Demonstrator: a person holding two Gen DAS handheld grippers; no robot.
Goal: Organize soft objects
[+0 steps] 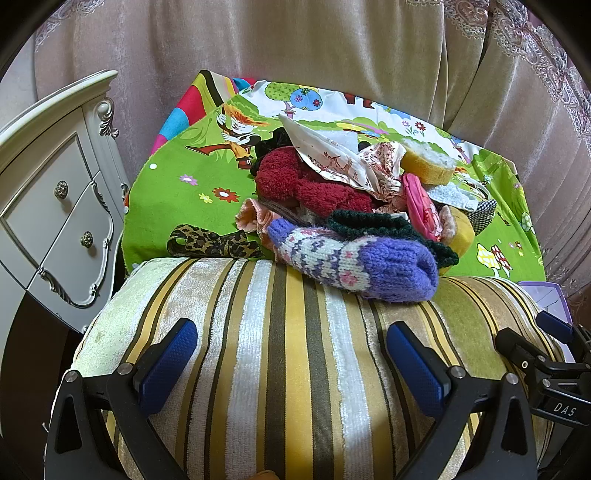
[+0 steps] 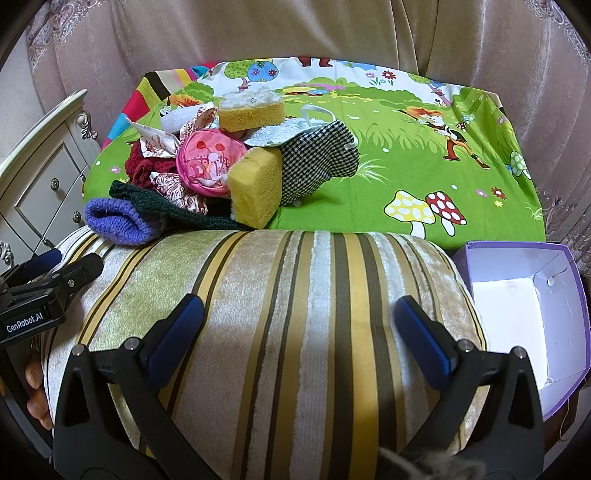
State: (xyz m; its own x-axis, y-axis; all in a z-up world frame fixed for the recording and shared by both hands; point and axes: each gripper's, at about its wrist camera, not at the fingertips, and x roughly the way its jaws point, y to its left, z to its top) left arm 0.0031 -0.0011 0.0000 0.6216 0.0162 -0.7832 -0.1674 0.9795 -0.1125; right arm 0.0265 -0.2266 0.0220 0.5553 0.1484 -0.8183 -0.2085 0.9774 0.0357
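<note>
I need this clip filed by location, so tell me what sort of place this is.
Most likely a bedroom or living room in a home. Heavy beige curtains hang behind, an ornate white dresser stands to the left, and a striped velvet cushion lies before a cartoon-print cloth piled with soft items.

A: Right gripper (image 2: 299, 332)?
B: Jaws wide apart, nothing btwn them, over a striped cushion (image 2: 295, 314). Blue pads (image 2: 177, 332) on both fingers.
A: Pile?
B: Upper left, on the green cartoon cloth (image 2: 406, 147). Purple knit sock (image 2: 118, 221) nearest, its end on the cushion edge; dark green knit (image 2: 166, 206) just beside it. Pink pouch (image 2: 208, 162) in the middle, touching a yellow sponge (image 2: 255, 188) tilted on its corner. Checked fabric bag (image 2: 317, 162) right of that. 2nd sponge (image 2: 251, 110) on top, white side up. Dark red fuzzy item (image 2: 138, 166) at far left.
A: Else?
B: Open purple box (image 2: 524, 306), white inside, at the right. Left gripper (image 2: 48, 266) at the left edge.
</note>
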